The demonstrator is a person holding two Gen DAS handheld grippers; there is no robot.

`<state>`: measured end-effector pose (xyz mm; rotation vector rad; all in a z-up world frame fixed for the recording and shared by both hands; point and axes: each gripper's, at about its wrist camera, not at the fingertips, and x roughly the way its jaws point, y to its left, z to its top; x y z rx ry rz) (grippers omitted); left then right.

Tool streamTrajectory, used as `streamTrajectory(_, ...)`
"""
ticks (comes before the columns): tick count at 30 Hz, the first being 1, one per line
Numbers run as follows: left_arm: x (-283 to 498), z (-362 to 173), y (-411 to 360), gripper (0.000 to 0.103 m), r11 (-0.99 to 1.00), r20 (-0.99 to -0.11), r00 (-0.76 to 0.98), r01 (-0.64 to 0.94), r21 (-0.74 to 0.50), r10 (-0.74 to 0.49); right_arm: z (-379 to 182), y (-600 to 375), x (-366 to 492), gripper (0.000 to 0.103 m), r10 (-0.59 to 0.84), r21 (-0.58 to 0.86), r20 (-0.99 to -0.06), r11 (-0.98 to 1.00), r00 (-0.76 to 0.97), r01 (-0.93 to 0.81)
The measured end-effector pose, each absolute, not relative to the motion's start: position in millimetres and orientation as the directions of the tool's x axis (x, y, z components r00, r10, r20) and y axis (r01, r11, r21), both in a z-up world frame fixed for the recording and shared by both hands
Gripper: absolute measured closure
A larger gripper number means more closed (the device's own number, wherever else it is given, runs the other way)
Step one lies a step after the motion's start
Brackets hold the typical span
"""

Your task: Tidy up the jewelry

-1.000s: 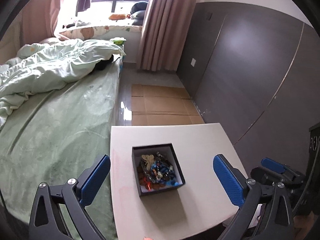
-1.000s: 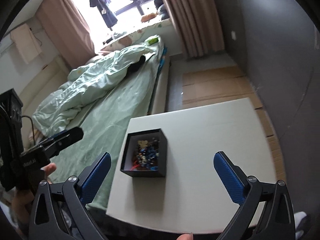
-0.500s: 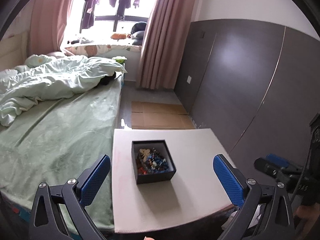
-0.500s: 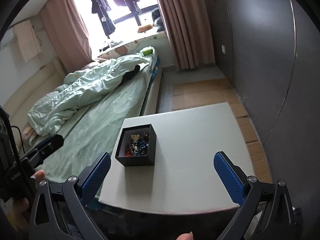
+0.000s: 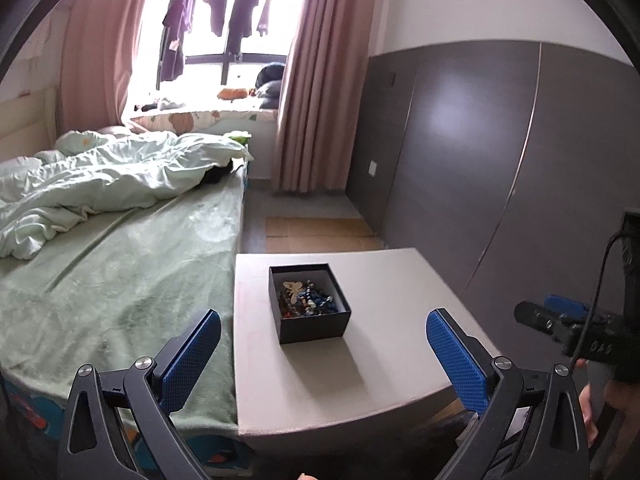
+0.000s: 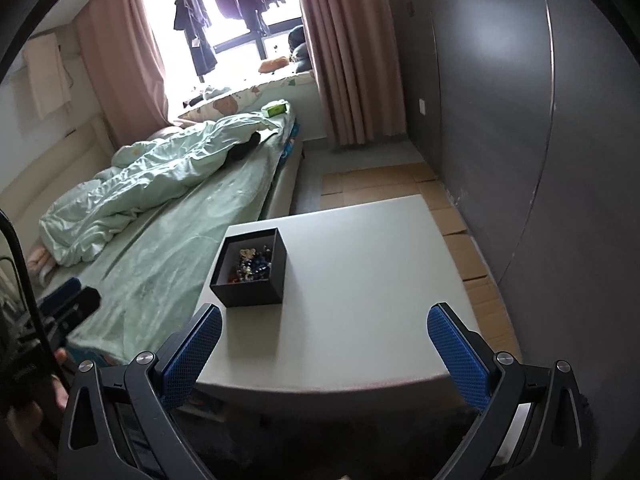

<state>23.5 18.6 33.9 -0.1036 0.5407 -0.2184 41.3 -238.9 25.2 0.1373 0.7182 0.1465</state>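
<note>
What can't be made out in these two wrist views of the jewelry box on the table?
- Jewelry in the box: too small and tangled in both views to separate or count pieces; only a pale butterfly shape stands out.
- Box floor near its front wall: hidden by that wall in the right wrist view.
- Table legs and underside: hidden by the top.
- Right gripper: cut off at the left view's edge.

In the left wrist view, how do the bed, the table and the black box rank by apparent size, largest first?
1. bed
2. table
3. black box

The table lies nearer the camera, yet the bed looks larger.
</note>
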Motion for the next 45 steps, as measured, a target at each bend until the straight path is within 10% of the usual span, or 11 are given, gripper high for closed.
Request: streamTrajectory(45,-4.0,33.7,28.0,0.000,0.992,-0.473,0.874,0.062,-0.109,-0.107,36.1,-232.6,-7.4,0.000,0.182,0.129,-0.582,0.983,0.793,-0.130)
